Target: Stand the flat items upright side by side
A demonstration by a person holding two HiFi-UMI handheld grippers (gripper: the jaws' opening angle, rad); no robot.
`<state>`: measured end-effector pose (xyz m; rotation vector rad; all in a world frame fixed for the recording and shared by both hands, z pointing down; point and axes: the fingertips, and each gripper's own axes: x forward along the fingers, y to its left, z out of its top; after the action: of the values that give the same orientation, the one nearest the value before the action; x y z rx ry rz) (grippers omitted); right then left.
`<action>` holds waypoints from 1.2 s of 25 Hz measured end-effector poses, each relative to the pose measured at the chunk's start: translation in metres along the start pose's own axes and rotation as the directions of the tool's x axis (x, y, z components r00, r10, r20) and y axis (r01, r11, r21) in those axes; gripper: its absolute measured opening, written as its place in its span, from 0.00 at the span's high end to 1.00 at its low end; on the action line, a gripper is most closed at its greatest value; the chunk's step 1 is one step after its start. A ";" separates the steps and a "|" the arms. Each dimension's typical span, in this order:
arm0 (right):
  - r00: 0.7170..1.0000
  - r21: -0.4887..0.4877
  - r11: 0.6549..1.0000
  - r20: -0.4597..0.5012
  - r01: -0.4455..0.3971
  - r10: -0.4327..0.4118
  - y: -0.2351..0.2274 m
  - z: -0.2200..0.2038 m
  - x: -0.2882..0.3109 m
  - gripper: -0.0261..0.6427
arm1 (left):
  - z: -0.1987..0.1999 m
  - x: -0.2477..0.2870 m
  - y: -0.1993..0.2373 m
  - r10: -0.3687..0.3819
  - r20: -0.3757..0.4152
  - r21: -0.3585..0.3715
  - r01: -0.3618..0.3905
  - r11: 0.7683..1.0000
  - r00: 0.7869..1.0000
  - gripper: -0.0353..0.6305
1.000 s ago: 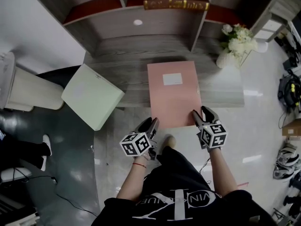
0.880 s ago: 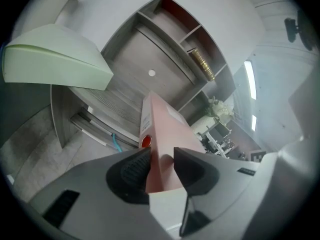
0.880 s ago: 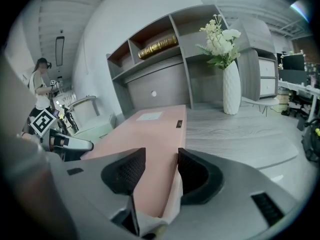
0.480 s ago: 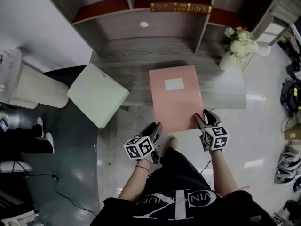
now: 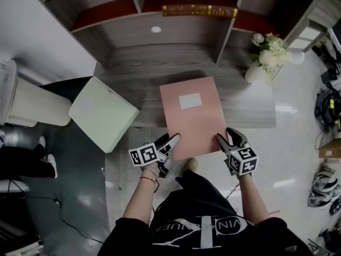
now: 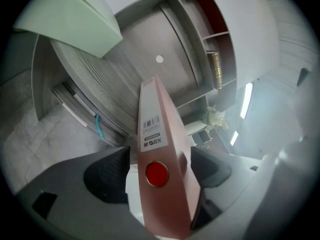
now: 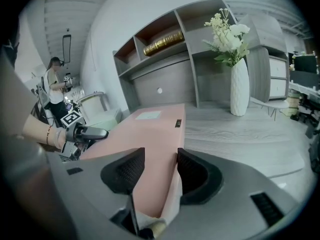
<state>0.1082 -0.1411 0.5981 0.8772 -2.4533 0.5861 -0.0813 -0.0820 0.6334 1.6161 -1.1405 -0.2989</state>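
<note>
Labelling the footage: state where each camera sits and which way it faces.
Head view: on the head, looking steeply down at the desk; shows torso, left tool, right tool.
Left gripper view: on the left tool, looking along the pink folder toward the shelf; its opening jaws flank it.
Right gripper view: on the right tool, facing the vase; jaws grip the pink folder.
Shared: the pink folder.

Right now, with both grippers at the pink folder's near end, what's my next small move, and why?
Probably close the left gripper on the pink folder. Its fingers are opening and sit astride the spine without pressing, while the right gripper pinches the near right edge. The folder lies flat, overhanging the desk, so a two-sided grip should come before tipping it upright.
</note>
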 end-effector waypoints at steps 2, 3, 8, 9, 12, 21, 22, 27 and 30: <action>1.000 -0.002 1.000 -0.002 -0.011 0.011 -0.001 0.001 0.002 0.64 | 0.000 0.009 0.000 -0.050 -0.014 -0.043 0.049 0.998 0.999 0.40; 1.000 -0.003 1.000 0.000 -0.016 0.016 -0.001 0.003 0.003 0.64 | 0.001 0.013 0.000 -0.070 -0.016 -0.061 0.069 0.996 0.997 0.40; 0.999 -0.035 0.999 -0.021 -0.028 0.027 -0.004 0.005 0.006 0.64 | 0.001 0.028 -0.002 -0.132 -0.021 -0.121 0.129 0.984 0.991 0.41; 0.999 -0.036 0.999 -0.023 -0.029 0.028 -0.005 0.005 0.007 0.64 | 0.001 0.029 -0.003 -0.140 -0.012 -0.132 0.137 0.982 0.990 0.41; 0.999 -0.032 0.999 -0.021 -0.029 0.028 -0.008 0.006 0.008 0.65 | -0.001 0.027 -0.005 -0.159 -0.001 -0.160 0.157 0.975 0.987 0.44; 0.998 -0.010 0.999 -0.025 -0.049 0.049 -0.015 0.010 0.007 0.65 | 0.004 0.017 -0.022 -0.155 0.031 -0.162 0.158 0.974 0.987 0.49; 0.998 0.008 0.999 -0.026 -0.052 0.053 -0.014 0.010 0.008 0.65 | 0.008 0.015 -0.023 -0.139 0.041 -0.152 0.143 0.978 0.989 0.49; 0.998 0.027 0.999 -0.055 -0.039 0.040 -0.013 0.021 0.018 0.64 | 0.034 0.009 -0.034 -0.114 0.118 -0.136 0.130 0.982 0.986 0.51; 0.997 0.014 1.000 -0.075 -0.020 0.021 -0.009 0.029 0.027 0.62 | 0.049 0.002 -0.036 -0.090 0.150 -0.100 0.106 0.989 0.985 0.51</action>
<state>0.0875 -0.1754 0.5922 0.8219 -2.3961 0.6322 -0.0956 -0.1151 0.5839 1.5778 -1.1363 -0.5412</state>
